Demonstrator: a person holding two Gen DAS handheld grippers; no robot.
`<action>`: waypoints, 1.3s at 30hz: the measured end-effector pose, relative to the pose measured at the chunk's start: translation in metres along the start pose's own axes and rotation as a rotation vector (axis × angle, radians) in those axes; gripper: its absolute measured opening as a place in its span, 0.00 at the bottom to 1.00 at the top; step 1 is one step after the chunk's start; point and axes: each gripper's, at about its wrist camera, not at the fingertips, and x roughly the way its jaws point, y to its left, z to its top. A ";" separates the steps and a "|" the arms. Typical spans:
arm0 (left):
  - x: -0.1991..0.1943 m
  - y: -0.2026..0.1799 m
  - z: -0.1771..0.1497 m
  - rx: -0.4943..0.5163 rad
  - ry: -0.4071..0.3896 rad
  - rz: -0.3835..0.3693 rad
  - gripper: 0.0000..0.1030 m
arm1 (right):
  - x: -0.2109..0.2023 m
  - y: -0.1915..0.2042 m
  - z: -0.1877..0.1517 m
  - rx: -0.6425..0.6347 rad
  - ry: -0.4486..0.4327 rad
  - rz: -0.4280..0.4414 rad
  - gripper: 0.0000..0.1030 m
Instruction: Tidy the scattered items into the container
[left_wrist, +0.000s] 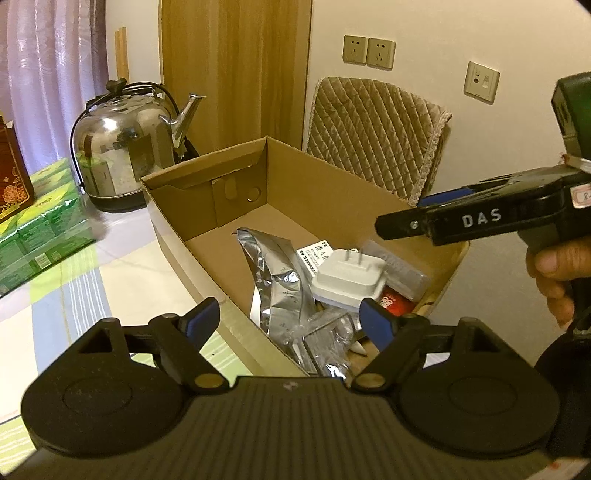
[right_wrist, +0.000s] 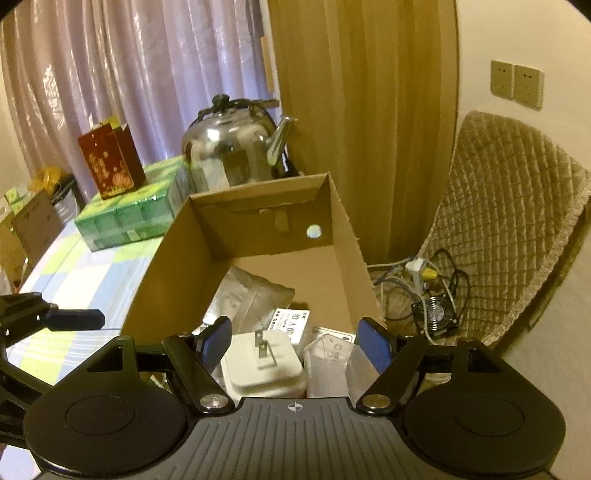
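Nearest in the left wrist view, the left tool (left_wrist: 288, 321) hangs with its blue-padded fingers spread wide and nothing between them, straddling the near left wall of a cardboard box (left_wrist: 207, 258). In the right wrist view, the right tool (right_wrist: 295, 341) is likewise spread and empty, poised just above the box's contents. A hand (left_wrist: 557, 273) grips the right tool's handle at the right edge of the left view.

The open box sits on a surface (left_wrist: 66, 295) covered with a striped green, blue and white cloth. Gathered at its near end are a white plug (right_wrist: 264, 363) lying prongs up, a crumpled silver pouch (left_wrist: 277, 284), a clear plastic case (right_wrist: 330, 363), a small white carton with print (right_wrist: 290, 319) and a red packet (left_wrist: 393, 304). The far end of the box is bare cardboard.

Beyond the box stand a steel kettle (right_wrist: 232, 147), a green carton pack (right_wrist: 133, 214) with a red gift bag (right_wrist: 110, 164) on top, and a quilted chair (right_wrist: 509, 210) to the right.
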 end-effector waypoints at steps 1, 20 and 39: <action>-0.003 -0.001 -0.001 -0.004 -0.002 0.001 0.78 | -0.004 0.000 -0.001 0.001 0.000 -0.003 0.73; -0.068 -0.033 -0.025 -0.133 -0.049 0.091 0.99 | -0.088 0.026 -0.042 -0.055 0.033 -0.032 0.98; -0.107 -0.057 -0.051 -0.356 0.035 0.173 0.99 | -0.129 0.031 -0.071 -0.028 0.057 -0.026 0.98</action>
